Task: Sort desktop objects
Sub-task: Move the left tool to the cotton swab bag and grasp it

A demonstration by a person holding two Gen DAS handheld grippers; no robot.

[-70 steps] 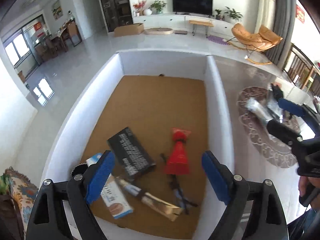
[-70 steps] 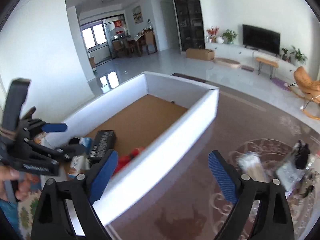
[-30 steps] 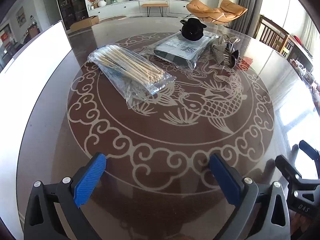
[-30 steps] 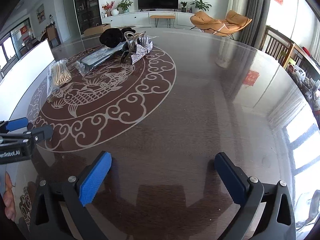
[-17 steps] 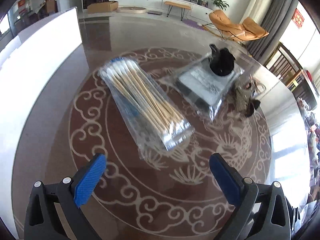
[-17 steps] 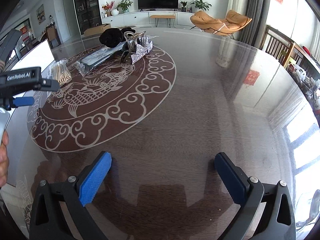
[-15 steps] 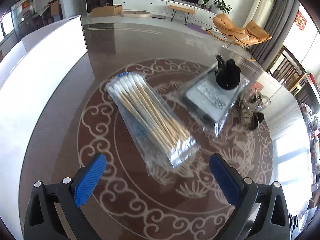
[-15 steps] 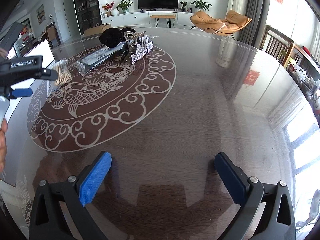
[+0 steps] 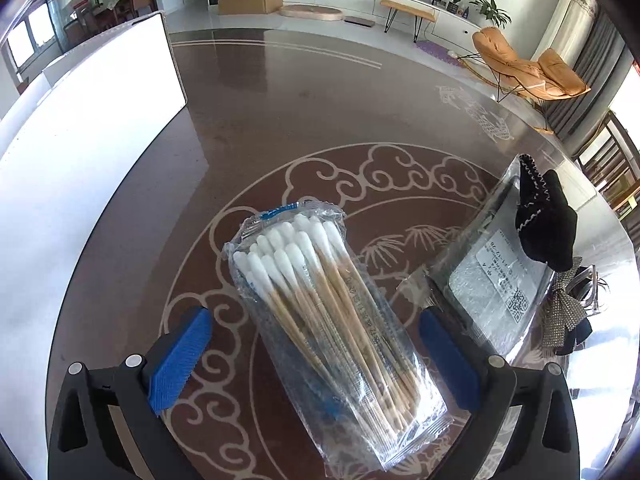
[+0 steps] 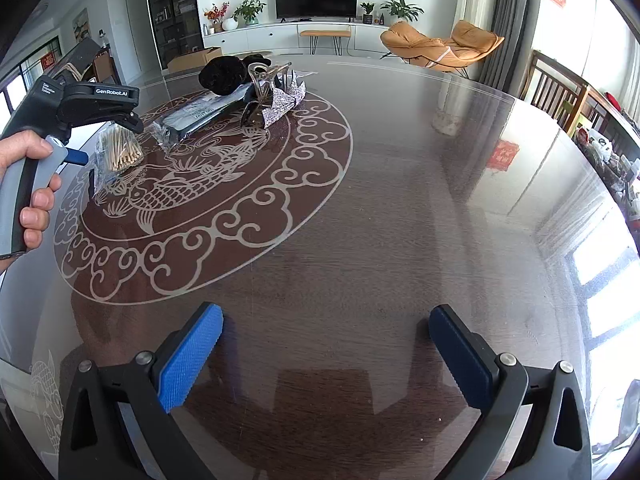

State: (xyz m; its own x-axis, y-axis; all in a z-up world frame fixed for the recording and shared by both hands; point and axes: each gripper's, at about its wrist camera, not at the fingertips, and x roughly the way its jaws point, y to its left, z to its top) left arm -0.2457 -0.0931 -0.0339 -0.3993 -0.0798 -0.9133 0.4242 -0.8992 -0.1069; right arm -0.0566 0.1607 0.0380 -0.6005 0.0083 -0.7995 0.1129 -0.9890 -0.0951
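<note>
A clear bag of cotton swabs lies on the patterned glass table, its near half between the blue pads of my open left gripper, which does not touch it. Right of it lie a flat silver-grey packet, a black fabric piece and a sparkly bow clip. In the right wrist view the swab bag, the packet, the black fabric piece and the clip sit far left. My right gripper hangs open over bare table.
A white-walled box stands along the table's left side. A hand holds the left gripper's handle at the left edge of the right wrist view. Chairs stand beyond the table's right rim.
My left gripper left the box, swung over to the table and closed in on the swab bag, which now lies between its pads. The right gripper has held still for the last second.
</note>
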